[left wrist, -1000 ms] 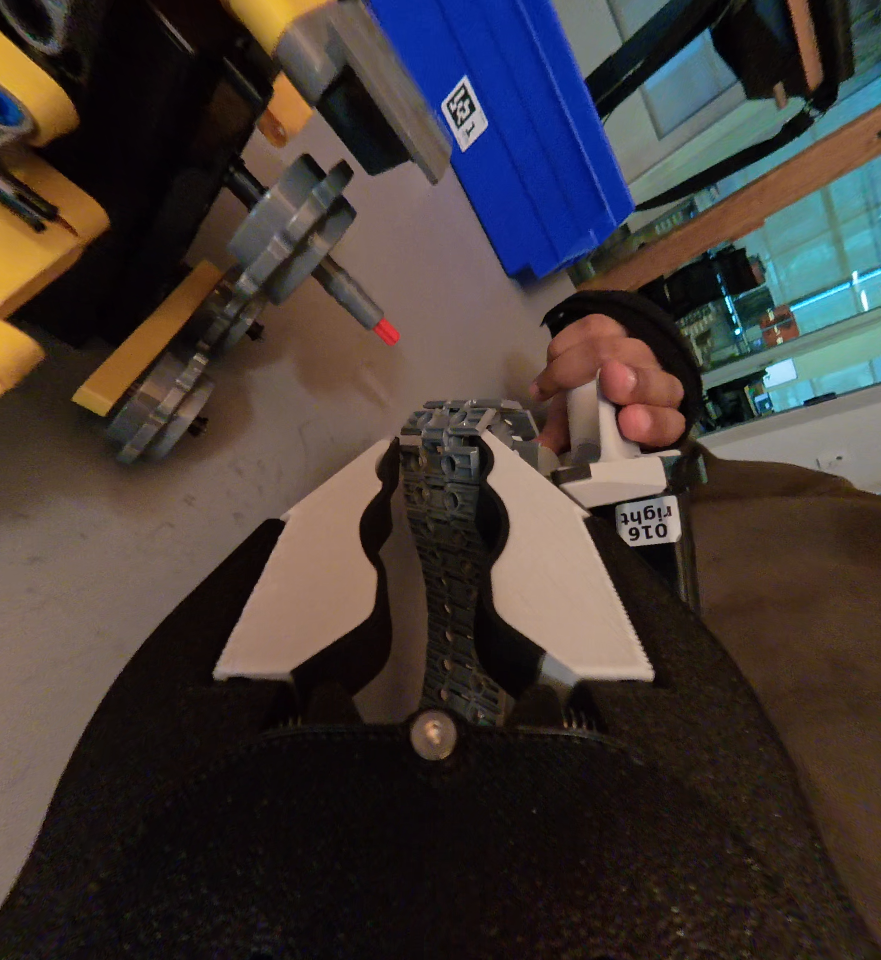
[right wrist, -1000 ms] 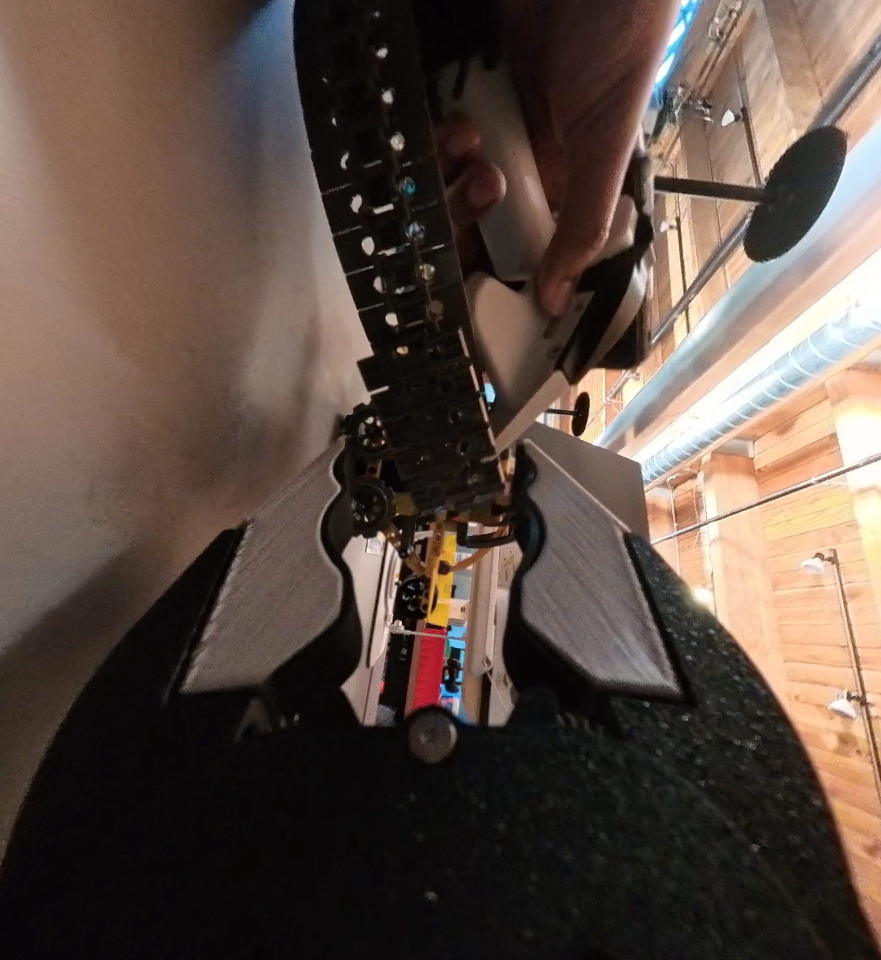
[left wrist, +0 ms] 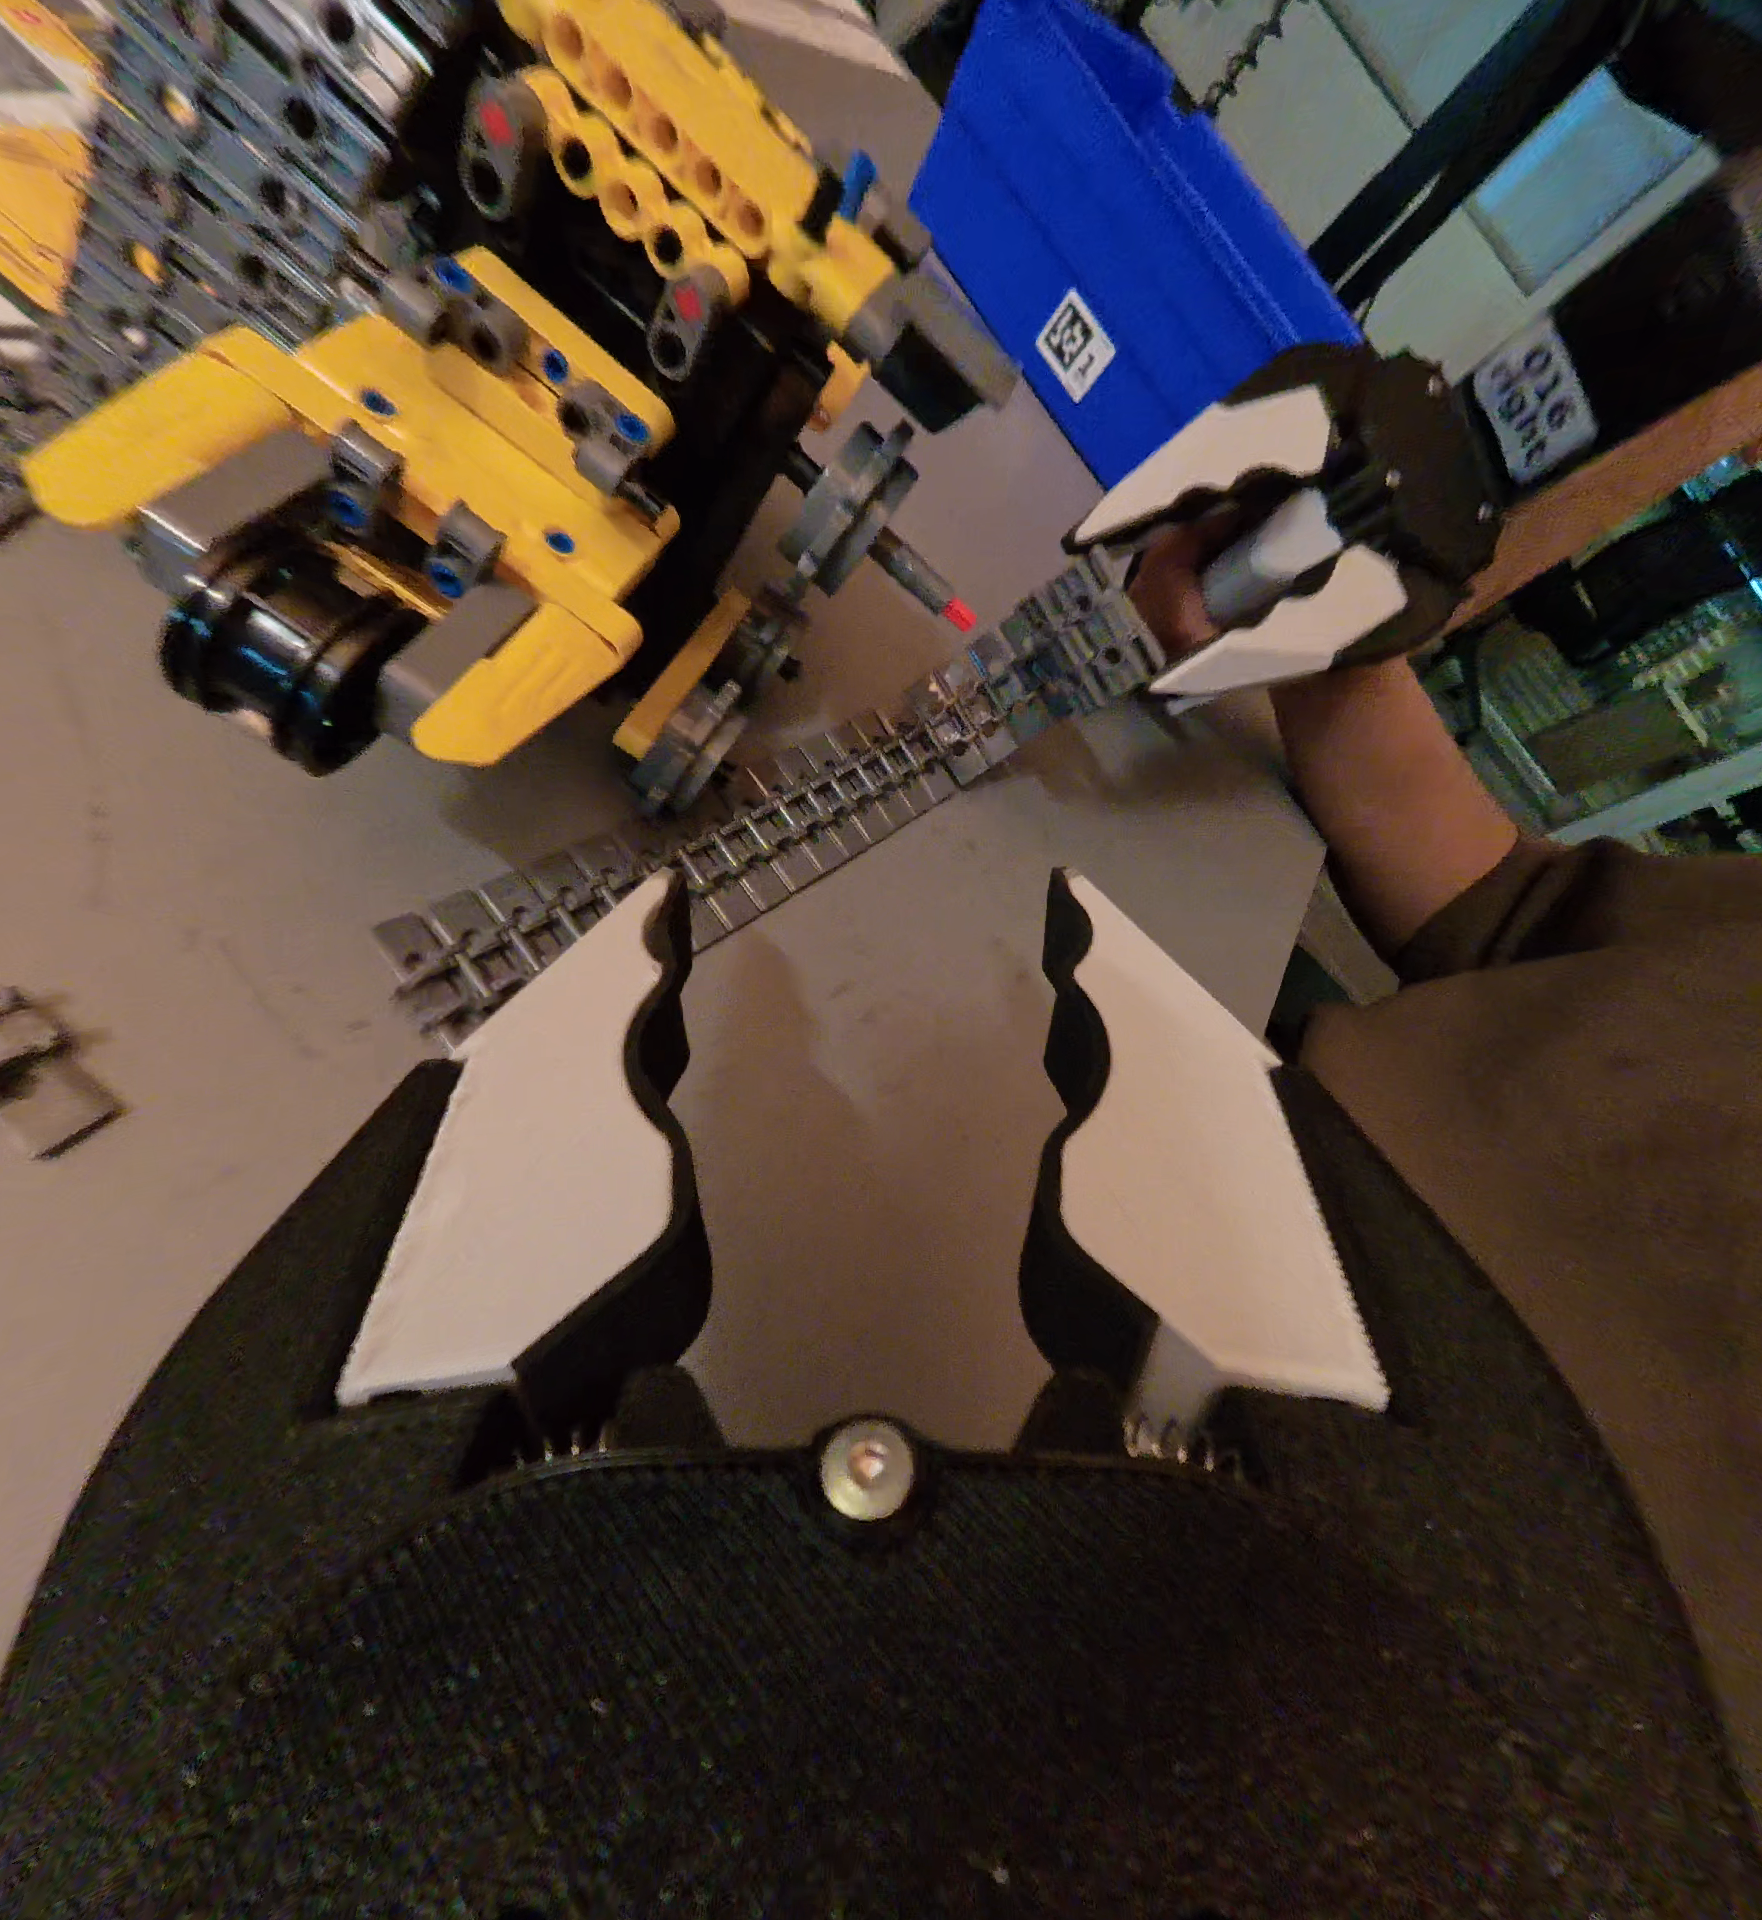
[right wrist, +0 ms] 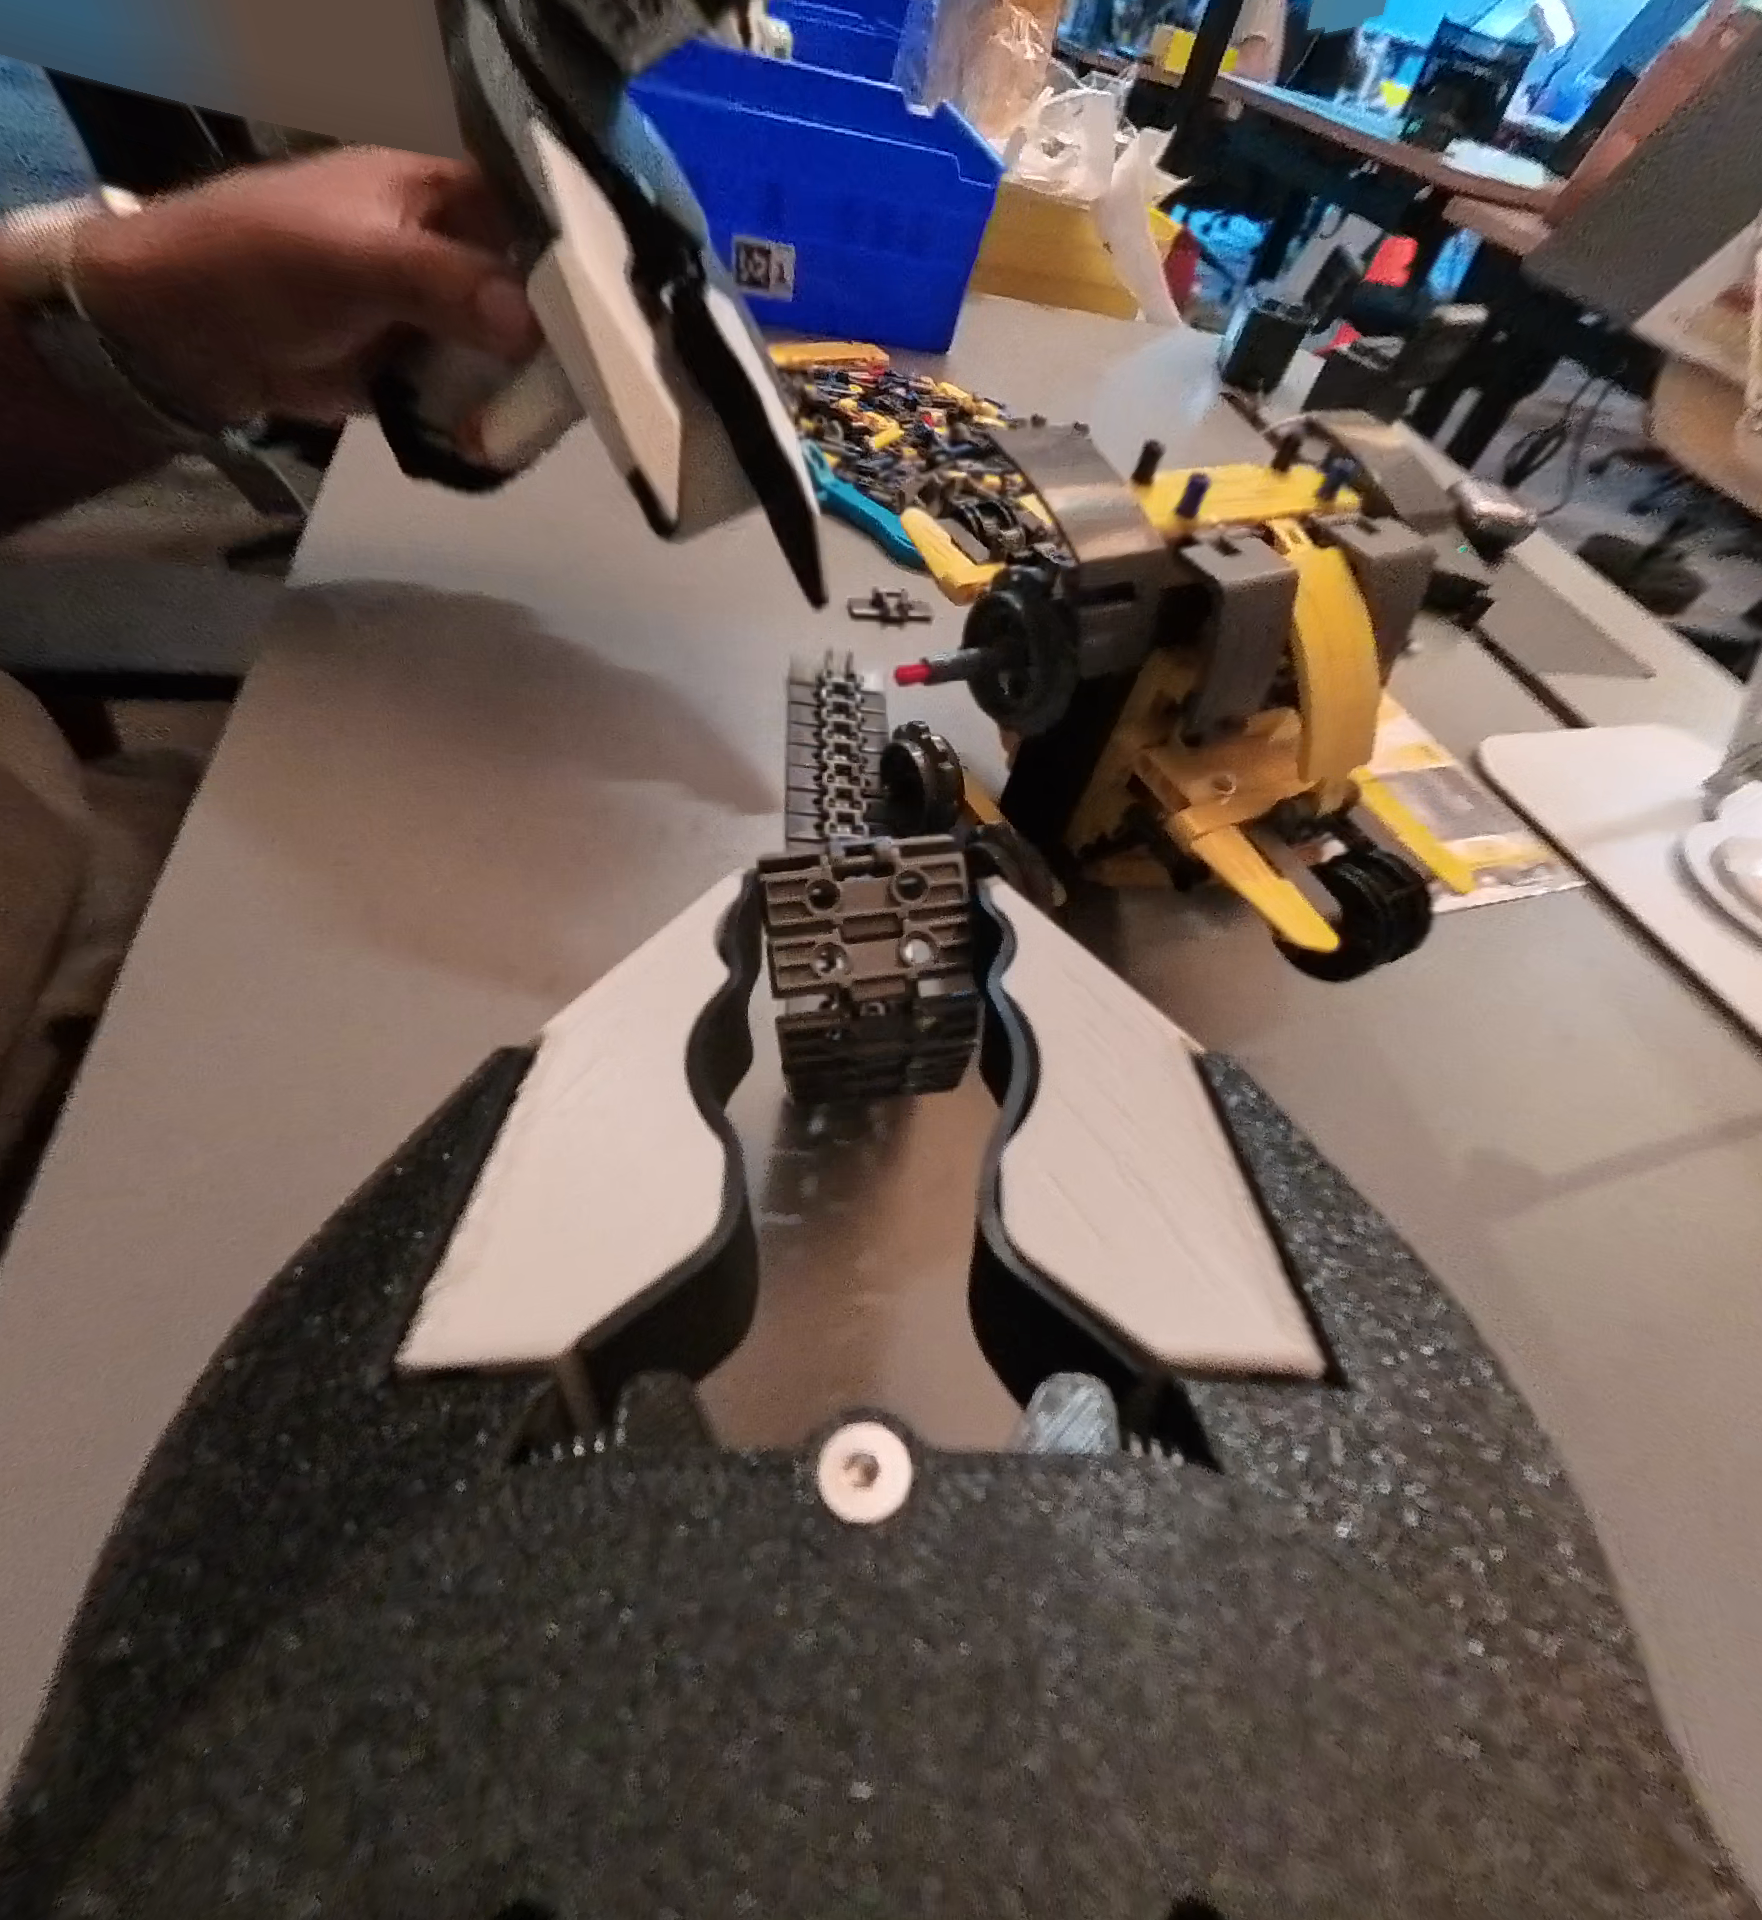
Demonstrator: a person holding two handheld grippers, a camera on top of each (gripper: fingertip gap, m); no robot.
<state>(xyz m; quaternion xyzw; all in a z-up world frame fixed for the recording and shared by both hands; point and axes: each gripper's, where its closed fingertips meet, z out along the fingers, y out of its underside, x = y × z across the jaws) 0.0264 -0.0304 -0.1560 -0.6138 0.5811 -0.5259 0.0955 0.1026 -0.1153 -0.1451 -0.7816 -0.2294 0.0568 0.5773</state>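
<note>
Track strip (right wrist: pixel 861 940): dark grey moulded plastic, matt, ribbed. Model vehicle (left wrist: pixel 461 416): glossy yellow and grey plastic. Bin (left wrist: pixel 1116 260): smooth blue plastic. Right gripper (right wrist: pixel 861 904) and left gripper (left wrist: pixel 861 914): black grainy bodies, white layered plastic fingers. Surface (right wrist: pixel 461 810): smooth grey, matt.

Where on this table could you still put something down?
Bare grey table lies left of the track strip, toward the person. It is crowded right of it: the yellow model, loose parts before the blue bin.

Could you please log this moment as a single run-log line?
left tongs: open, empty, above table | right tongs: shut on track strip end | yellow model: beside strip
</note>
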